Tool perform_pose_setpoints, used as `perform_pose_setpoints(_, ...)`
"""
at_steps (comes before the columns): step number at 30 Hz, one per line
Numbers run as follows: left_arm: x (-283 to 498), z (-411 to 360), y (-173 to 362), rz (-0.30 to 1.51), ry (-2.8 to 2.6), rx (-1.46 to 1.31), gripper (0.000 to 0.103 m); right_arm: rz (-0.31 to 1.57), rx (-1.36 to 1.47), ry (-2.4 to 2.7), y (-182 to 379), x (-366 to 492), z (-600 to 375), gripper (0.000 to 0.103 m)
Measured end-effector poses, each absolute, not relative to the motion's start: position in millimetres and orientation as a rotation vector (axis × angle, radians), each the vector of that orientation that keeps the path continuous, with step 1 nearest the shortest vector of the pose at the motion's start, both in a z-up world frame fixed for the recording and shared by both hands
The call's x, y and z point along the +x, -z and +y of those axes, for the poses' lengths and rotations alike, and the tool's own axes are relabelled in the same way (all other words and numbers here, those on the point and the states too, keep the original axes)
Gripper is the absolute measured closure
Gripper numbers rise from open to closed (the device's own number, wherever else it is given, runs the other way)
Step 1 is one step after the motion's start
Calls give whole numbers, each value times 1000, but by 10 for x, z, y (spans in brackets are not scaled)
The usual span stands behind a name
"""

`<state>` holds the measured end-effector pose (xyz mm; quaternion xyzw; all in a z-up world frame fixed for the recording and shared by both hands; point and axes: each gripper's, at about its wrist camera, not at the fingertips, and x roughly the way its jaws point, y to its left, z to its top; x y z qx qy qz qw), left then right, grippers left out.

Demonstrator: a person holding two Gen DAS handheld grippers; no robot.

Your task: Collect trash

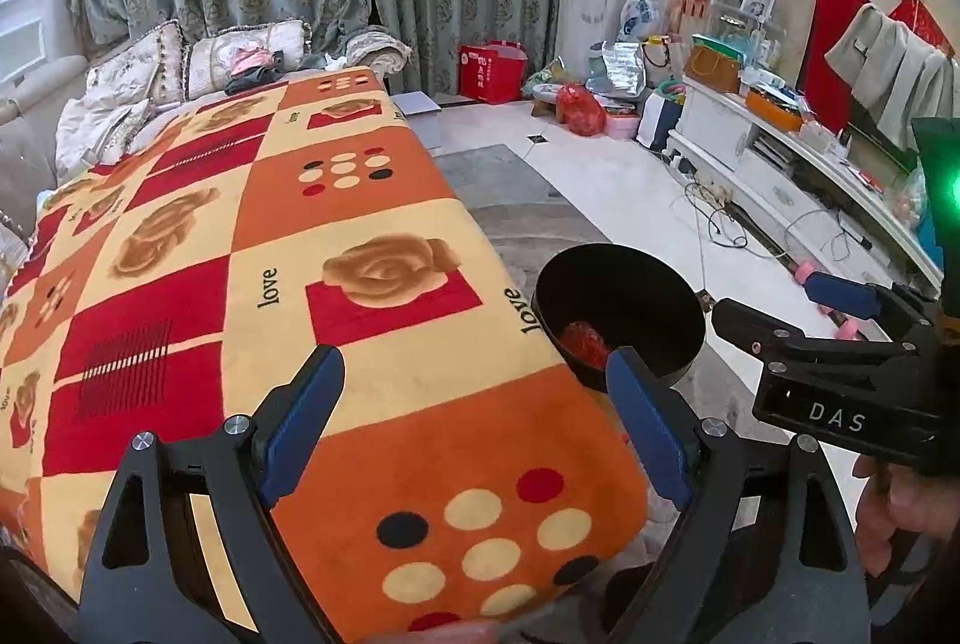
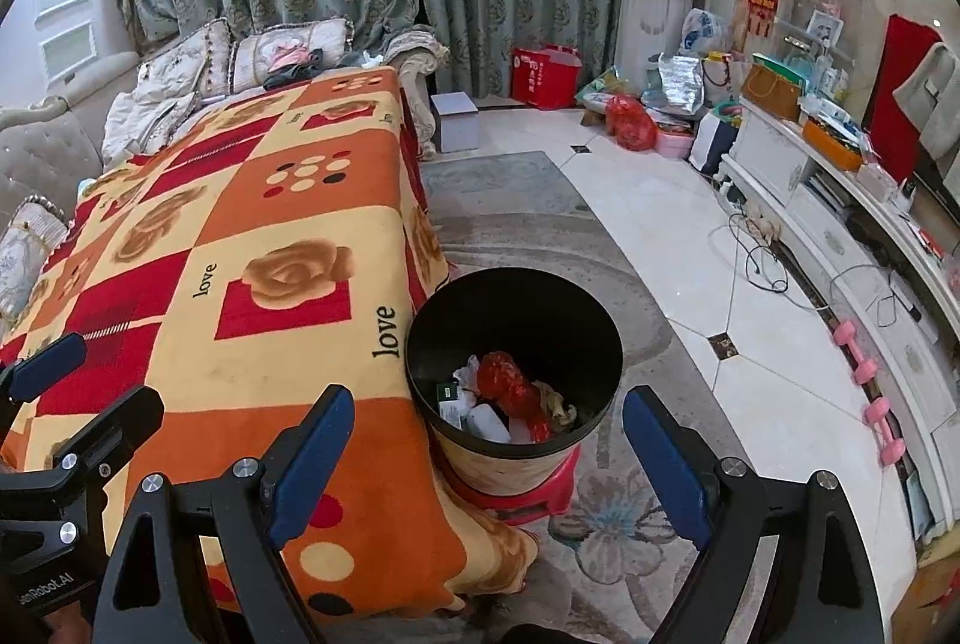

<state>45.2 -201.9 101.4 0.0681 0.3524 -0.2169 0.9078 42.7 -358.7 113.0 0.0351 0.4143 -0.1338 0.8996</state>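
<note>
A black trash bin (image 2: 420, 344) stands on a red stool (image 2: 528, 500) beside the table's right edge. It holds a red crumpled wrapper (image 2: 510, 386), white paper scraps and other trash. In the left wrist view the bin (image 1: 672, 296) shows with the red wrapper (image 1: 585, 344) inside. My left gripper (image 1: 474, 428) is open and empty above the table's near end. My right gripper (image 2: 489, 464) is open and empty, just in front of the bin. The right gripper also shows in the left wrist view (image 1: 840, 344).
The table is covered by an orange, red and cream patterned cloth (image 2: 252, 284). A sofa with cushions (image 2: 180, 74) lies behind it. A white TV cabinet (image 2: 840, 236), cables and pink dumbbells (image 2: 870, 392) line the right side. Bags (image 2: 630, 122) sit by the curtains.
</note>
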Motion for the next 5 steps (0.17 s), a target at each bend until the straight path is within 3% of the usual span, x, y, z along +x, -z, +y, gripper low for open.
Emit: perform_pose_setpoints(5,429,-2002,-1031,698,431,157,14,865,88,282,-1136,434,-3614,14)
